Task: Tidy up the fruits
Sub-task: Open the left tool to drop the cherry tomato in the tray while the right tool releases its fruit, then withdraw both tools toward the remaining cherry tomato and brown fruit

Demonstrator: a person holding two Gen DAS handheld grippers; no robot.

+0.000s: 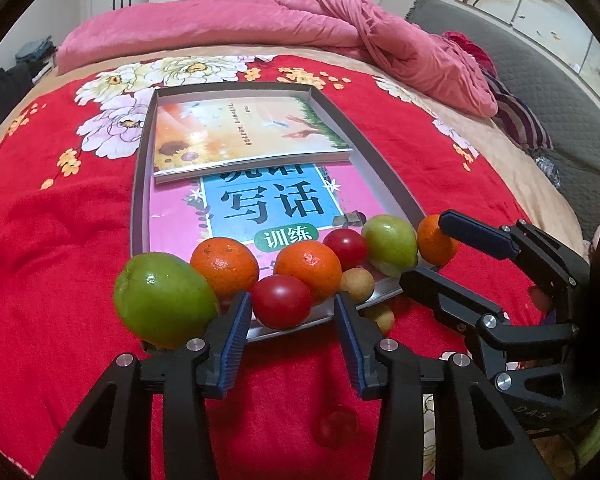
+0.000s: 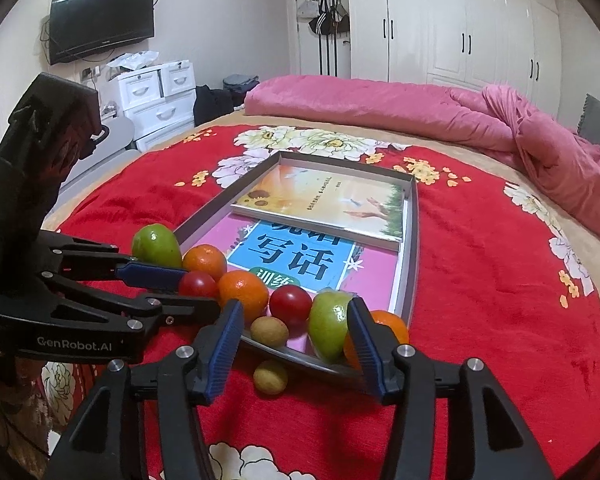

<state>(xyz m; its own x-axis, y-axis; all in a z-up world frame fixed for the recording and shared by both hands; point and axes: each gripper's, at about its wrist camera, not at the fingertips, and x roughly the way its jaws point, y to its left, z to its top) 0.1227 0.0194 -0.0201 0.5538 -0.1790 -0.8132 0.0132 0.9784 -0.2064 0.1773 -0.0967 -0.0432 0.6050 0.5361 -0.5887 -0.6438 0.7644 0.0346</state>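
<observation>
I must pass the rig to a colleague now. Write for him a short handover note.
Left gripper: open, a red tomato between its pads, not pressed.
Right gripper: open, beside a green fruit at the tray near edge.
Fruits: oranges, tomatoes and green fruits lined along that edge; one small brown fruit lies on the red bedspread.
Left: bring in the brown fruit and tidy the row.

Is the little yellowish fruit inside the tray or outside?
Outside. One small tan fruit lies on the red blanket, just before the tray's near rim.
</observation>
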